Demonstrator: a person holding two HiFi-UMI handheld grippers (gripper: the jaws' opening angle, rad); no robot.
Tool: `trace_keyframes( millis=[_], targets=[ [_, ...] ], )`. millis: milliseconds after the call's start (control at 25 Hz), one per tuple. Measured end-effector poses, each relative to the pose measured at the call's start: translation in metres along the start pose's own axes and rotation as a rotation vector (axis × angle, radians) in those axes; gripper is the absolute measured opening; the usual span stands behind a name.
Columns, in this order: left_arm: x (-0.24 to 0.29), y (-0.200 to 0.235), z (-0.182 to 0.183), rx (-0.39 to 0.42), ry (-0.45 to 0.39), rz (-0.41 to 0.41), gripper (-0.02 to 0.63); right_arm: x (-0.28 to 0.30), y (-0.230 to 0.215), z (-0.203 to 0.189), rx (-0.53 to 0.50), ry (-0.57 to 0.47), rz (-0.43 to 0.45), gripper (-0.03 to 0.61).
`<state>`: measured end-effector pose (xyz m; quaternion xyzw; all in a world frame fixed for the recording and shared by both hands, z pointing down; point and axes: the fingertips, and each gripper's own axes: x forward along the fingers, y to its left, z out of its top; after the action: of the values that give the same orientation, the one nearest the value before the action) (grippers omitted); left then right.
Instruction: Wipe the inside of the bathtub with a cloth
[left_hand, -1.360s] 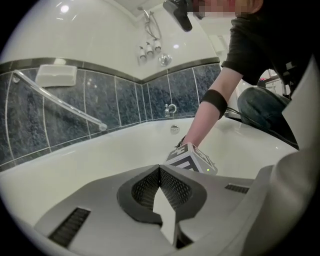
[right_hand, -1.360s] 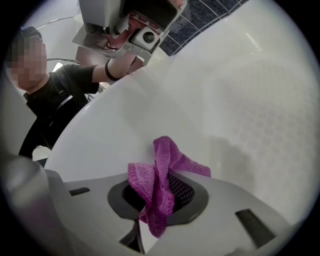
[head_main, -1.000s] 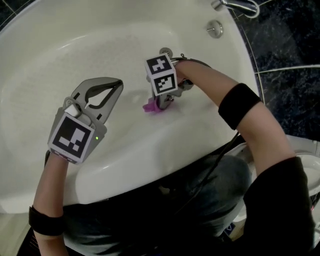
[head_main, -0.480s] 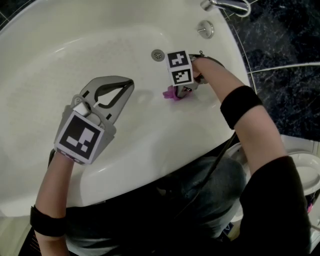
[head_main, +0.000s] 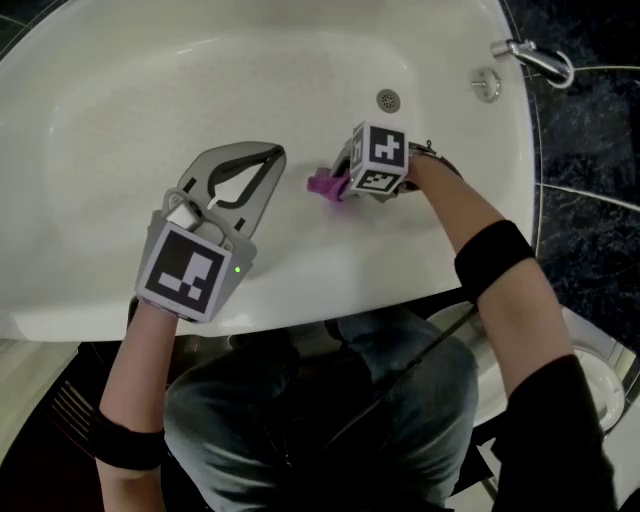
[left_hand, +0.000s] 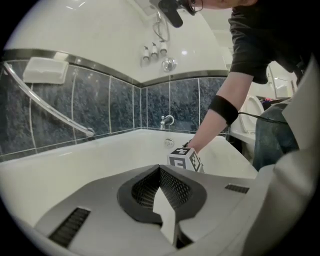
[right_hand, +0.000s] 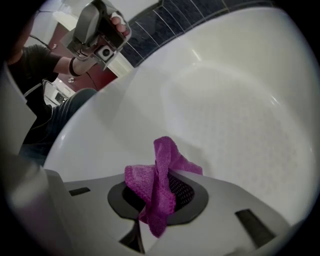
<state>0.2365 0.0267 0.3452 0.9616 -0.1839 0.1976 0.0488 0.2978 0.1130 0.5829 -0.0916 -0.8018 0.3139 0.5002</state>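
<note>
Head cam above tub (head_main: 120, 120); others low.

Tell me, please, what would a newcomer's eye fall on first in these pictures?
The purple cloth stands out most against the white bathtub. The right gripper has its fingers shut on it, down inside the tub and not far from the drain. Next comes the left gripper, shut and empty, held over the tub on the left.
</note>
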Motion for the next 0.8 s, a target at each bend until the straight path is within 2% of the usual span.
trace_keyframes(
  millis=[200,280,360,480,600,680,800],
  targets=[
    [-0.091,0.04,0.004,-0.081,0.068,0.16,0.0,0.024,0.066,0.169,-0.158,-0.185,0.097,0.089],
    [-0.12,0.054,0.001,-0.105,0.098,0.211,0.0,0.032,0.092,0.215,-0.194,-0.219,0.146,0.089],
    [-0.143,0.066,0.002,-0.119,0.113,0.255,0.0,0.041,0.114,0.243,-0.227,-0.208,0.192,0.089],
    [-0.167,0.072,0.007,-0.132,0.124,0.288,0.0,0.058,0.139,0.247,-0.245,-0.129,0.24,0.089],
    [-0.174,0.069,0.015,-0.16,0.13,0.289,0.0,0.056,0.142,0.234,-0.194,-0.097,0.234,0.089],
    [-0.169,0.063,0.022,-0.172,0.127,0.273,0.0,0.046,0.137,0.213,-0.148,-0.07,0.209,0.089],
    [-0.152,0.048,0.037,-0.183,0.123,0.231,0.0,0.024,0.126,0.161,-0.07,-0.009,0.156,0.089]
  ],
)
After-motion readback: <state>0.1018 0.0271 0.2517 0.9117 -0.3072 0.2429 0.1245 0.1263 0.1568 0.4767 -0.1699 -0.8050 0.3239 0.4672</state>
